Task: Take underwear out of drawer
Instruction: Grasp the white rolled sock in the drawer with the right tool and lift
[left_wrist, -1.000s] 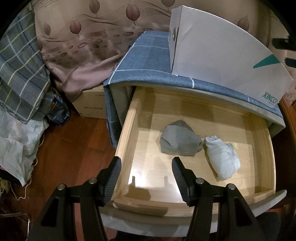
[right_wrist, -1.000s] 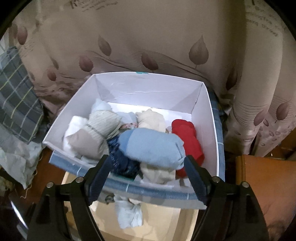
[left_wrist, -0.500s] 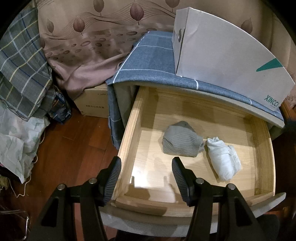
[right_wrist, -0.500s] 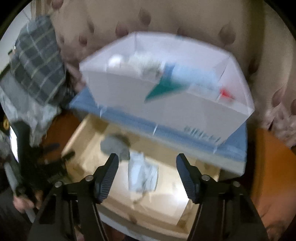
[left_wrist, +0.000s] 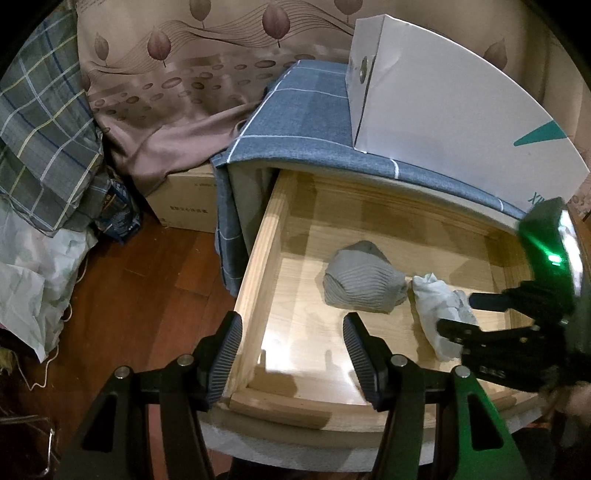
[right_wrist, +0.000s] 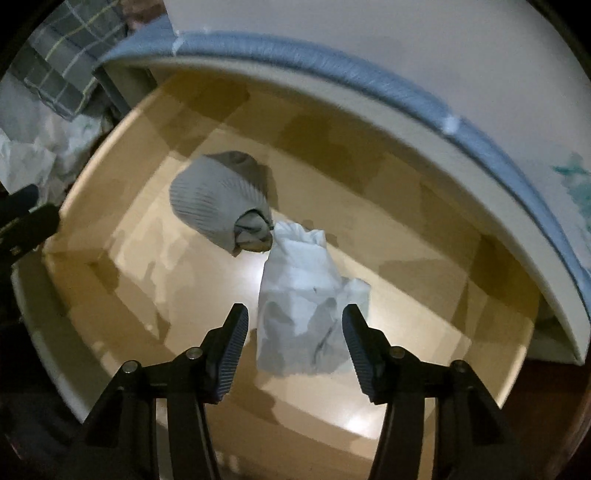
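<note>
- The wooden drawer (left_wrist: 258, 258) stands pulled open, and two rolled pieces of underwear lie on its floor.
- The grey ribbed underwear (left_wrist: 362, 280) sits near the middle of the drawer; in the right wrist view it lies at about 11 o'clock from the white roll (right_wrist: 221, 199).
- The white underwear (left_wrist: 436, 306) lies just at 3 o'clock of the grey one in the left wrist view, the two touching at their near ends.
- The right gripper (right_wrist: 293, 350) is inside the drawer with its fingers spread wide, one on each side of the white underwear (right_wrist: 303, 295). The near end of the roll sits between the pads; whether they touch the cloth I cannot tell.
- In the left wrist view the right gripper (left_wrist: 458, 317) comes in from 3 o'clock, its black fingers over the white roll and a green light glowing on its body.
- The left gripper (left_wrist: 291, 354) hangs over the front left corner of the drawer, fingers spread and holding nothing. Its left finger is outside the drawer's side wall, its right finger over the drawer floor.
- A white cardboard box (left_wrist: 443, 110) stands on the blue checked cloth (left_wrist: 306, 122) covering the cabinet top, at 12 o'clock of the drawer.
- At 9 o'clock of the cabinet are a brown carton (left_wrist: 184, 199) on the wooden floor (left_wrist: 147, 288) and a plaid fabric pile (left_wrist: 40, 147).
</note>
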